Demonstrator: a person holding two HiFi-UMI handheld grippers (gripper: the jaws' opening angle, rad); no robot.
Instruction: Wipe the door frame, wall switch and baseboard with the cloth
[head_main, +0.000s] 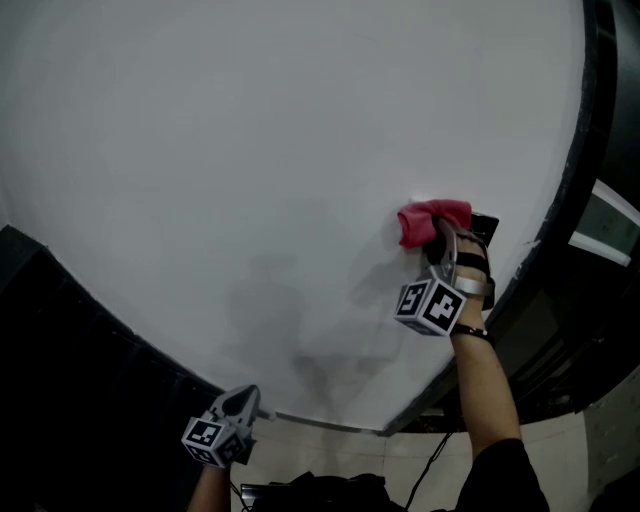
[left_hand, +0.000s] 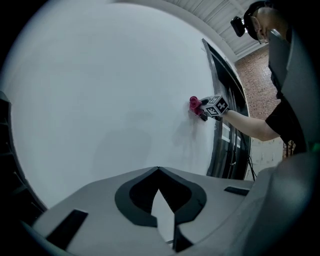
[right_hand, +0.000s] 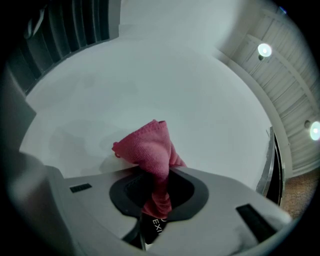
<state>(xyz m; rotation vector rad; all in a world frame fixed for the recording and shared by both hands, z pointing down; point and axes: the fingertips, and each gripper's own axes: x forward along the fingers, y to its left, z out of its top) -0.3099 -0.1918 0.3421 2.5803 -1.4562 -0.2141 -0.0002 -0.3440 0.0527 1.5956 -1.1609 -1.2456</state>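
Right gripper (right_hand: 155, 186): clamped on the pink cloth (right_hand: 150, 147); one end is pinched between the jaws and the bunched end sticks out past the tips.
Cloth vs door frame: pressed on the white wall (head_main: 250, 150), on the wall side of the dark door frame (head_main: 572, 170); near it, not touching.
Switch: a small pale edge shows just above the cloth in the head view. It may be the wall switch; too little shows to confirm.
Frame axis: runs up and down the wall edge, so strokes along it would go vertically (judgement).
Direction for next move: the frame lies to the cloth's right, toward the dark opening, so a short sideways shift should bring the cloth onto it.
Nearer hand: the right, which also holds the cloth.
Left gripper (left_hand: 158, 172): jaws together, nothing between them; held low and well away from the door frame, close to the foot of the wall.
Baseboard: a pale strip (head_main: 320, 424) at the wall's foot, below and left of the frame's base; untouched.
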